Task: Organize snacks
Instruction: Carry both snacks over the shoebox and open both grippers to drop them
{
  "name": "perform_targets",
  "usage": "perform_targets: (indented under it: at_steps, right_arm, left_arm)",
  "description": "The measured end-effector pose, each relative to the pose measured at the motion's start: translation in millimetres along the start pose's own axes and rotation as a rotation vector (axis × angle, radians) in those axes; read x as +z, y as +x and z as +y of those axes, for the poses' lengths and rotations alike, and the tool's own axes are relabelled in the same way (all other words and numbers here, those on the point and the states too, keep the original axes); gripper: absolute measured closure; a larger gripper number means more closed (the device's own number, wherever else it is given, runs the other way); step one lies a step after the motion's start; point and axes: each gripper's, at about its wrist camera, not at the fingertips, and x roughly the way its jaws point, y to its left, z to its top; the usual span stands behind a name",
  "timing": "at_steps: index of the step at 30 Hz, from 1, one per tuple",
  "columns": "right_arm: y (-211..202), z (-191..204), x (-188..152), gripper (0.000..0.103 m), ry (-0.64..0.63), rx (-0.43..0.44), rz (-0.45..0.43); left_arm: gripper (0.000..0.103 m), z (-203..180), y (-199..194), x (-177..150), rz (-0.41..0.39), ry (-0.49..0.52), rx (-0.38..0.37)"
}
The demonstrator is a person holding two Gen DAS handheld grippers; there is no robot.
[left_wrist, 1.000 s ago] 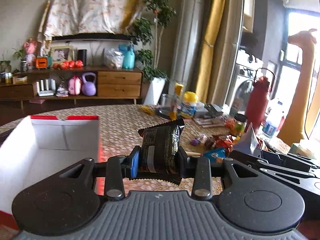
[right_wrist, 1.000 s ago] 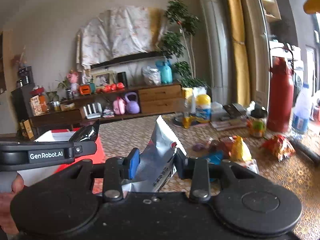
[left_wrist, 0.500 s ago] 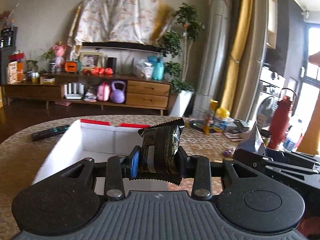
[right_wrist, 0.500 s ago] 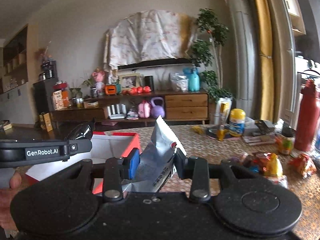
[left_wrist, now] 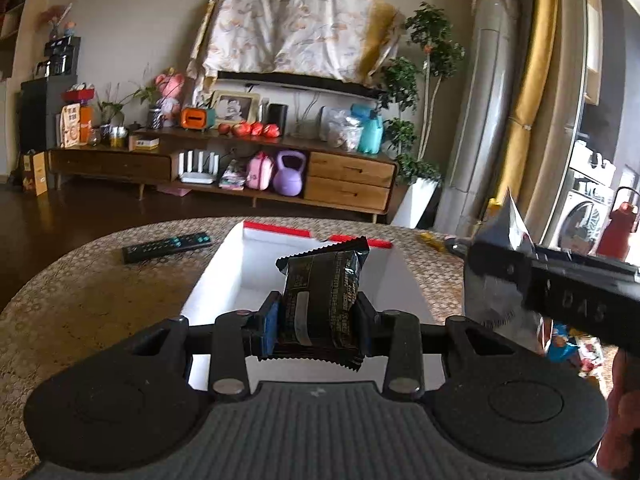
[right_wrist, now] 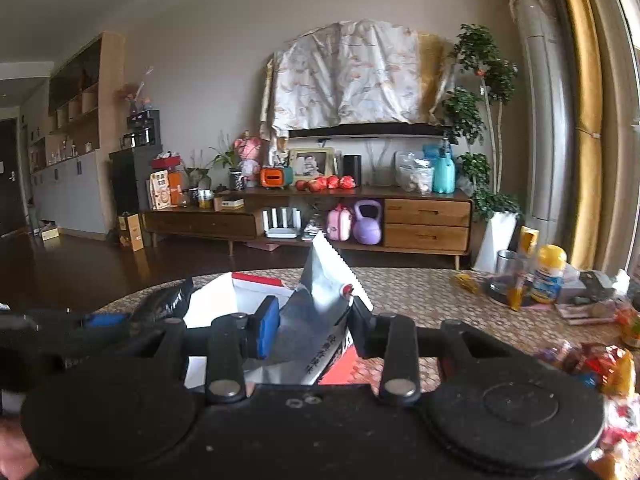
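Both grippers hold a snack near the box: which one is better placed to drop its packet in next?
Probably left. The left gripper holds the black packet directly over the white box; the right gripper, with the silver packet, sits nearer the box's edge.

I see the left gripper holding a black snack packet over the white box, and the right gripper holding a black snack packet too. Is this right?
Not quite. The left gripper does hold a black snack packet over the white box, but the packet in the right gripper is silver, as the right wrist view shows.
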Motion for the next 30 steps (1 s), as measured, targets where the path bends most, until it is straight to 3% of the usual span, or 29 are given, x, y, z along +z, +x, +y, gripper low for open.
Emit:
perform_targets:
  at_steps: [7, 16, 30]
  right_arm:
    - [32.8, 16.8, 4.1, 0.067, -0.024, 0.035, 0.030]
    - [71.0, 30.6, -15.0, 0.067, -0.036, 0.054, 0.129]
    - [81.9, 38.0, -27.2, 0.067, -0.045, 0.068, 0.193]
  left_arm:
    - [0.066, 18.1, 17.0, -7.2, 0.041, -0.022, 0.026]
    - [0.066, 32.2, 35.8, -16.4, 0.097, -0.030, 0.063]
    - [0.066, 38.3, 48.3, -20.0, 0.145, -0.010, 0.104]
